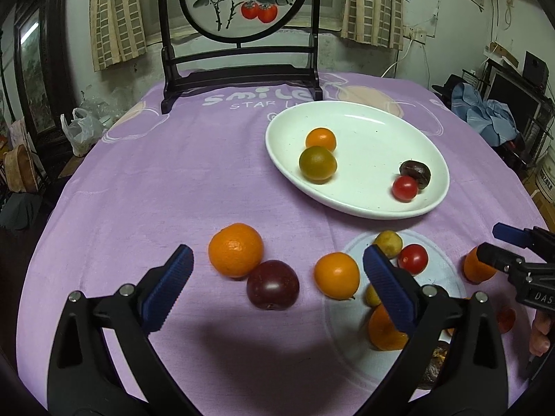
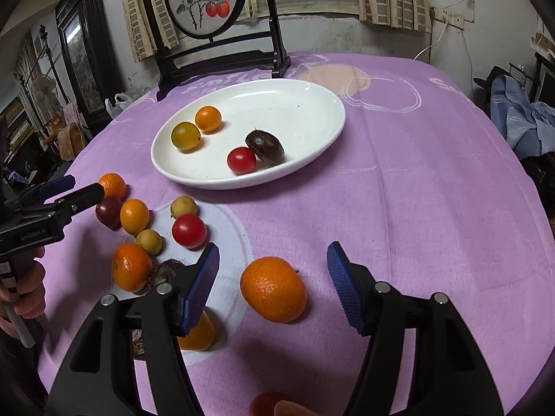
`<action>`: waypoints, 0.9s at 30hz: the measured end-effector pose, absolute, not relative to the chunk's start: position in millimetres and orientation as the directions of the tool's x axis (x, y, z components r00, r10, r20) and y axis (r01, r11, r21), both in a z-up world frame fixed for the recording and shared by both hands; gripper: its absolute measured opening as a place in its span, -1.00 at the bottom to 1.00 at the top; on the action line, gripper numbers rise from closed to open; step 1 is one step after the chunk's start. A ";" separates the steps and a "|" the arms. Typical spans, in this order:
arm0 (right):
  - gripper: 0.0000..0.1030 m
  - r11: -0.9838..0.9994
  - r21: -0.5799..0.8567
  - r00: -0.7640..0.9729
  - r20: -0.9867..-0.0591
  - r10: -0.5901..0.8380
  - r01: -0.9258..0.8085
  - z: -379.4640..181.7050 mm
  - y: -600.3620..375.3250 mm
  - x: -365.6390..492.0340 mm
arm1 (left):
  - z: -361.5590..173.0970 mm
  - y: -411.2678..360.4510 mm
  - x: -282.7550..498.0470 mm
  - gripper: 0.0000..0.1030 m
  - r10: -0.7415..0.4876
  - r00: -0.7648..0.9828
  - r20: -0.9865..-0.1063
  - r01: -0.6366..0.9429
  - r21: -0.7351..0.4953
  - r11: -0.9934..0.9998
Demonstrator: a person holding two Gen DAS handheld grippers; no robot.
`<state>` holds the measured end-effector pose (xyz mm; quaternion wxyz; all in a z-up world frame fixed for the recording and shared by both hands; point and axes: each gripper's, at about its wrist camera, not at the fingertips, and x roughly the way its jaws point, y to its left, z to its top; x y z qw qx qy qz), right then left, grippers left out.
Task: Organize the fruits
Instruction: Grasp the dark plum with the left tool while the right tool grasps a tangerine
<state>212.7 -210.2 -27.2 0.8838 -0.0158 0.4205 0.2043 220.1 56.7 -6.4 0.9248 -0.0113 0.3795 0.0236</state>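
Note:
A white oval plate [image 1: 367, 128] [image 2: 305, 104] holds two small oranges, a red tomato [image 1: 404, 188] [image 2: 241, 160] and a dark passion fruit [image 1: 416, 173] [image 2: 265, 146]. Several loose fruits lie on the purple cloth. My left gripper [image 1: 277, 274] is open above a dark plum [image 1: 273, 284] [image 2: 108, 211], between a large orange [image 1: 236, 249] and a smaller orange [image 1: 336, 275]. My right gripper [image 2: 274, 277] is open around a big orange [image 2: 274, 289], touching nothing. It shows at the right of the left wrist view [image 1: 492, 246].
A dark wooden stand with a round persimmon painting [image 1: 242, 0] [image 2: 206, 0] stands at the table's far edge behind the plate. More fruit lies on a pale round patch of the cloth: a red tomato [image 1: 412, 259] [image 2: 189, 230], yellow fruits and an orange [image 2: 131, 267].

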 end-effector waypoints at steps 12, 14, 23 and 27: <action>0.26 0.920 0.120 0.526 -0.789 0.317 -0.374 -38.9 -206.0 212.2 | -6.8 57.8 218.2 0.94 0.046 0.708 -0.704 -0.060 0.005 0.998; 0.26 0.921 0.120 0.520 -0.795 0.313 -0.371 -40.8 -206.0 212.5 | -6.9 57.8 218.0 0.94 0.047 0.708 -0.704 -0.060 0.006 0.998; -0.20 0.913 0.129 0.491 -0.810 0.322 -0.386 -46.1 -203.1 214.2 | -8.2 60.1 217.6 0.94 0.055 0.705 -0.707 -0.065 0.013 0.998; -0.23 0.909 0.182 0.488 -0.795 0.360 -0.375 -43.7 -209.6 214.9 | -7.1 64.7 216.1 0.94 0.057 0.707 -0.705 -0.062 0.019 0.998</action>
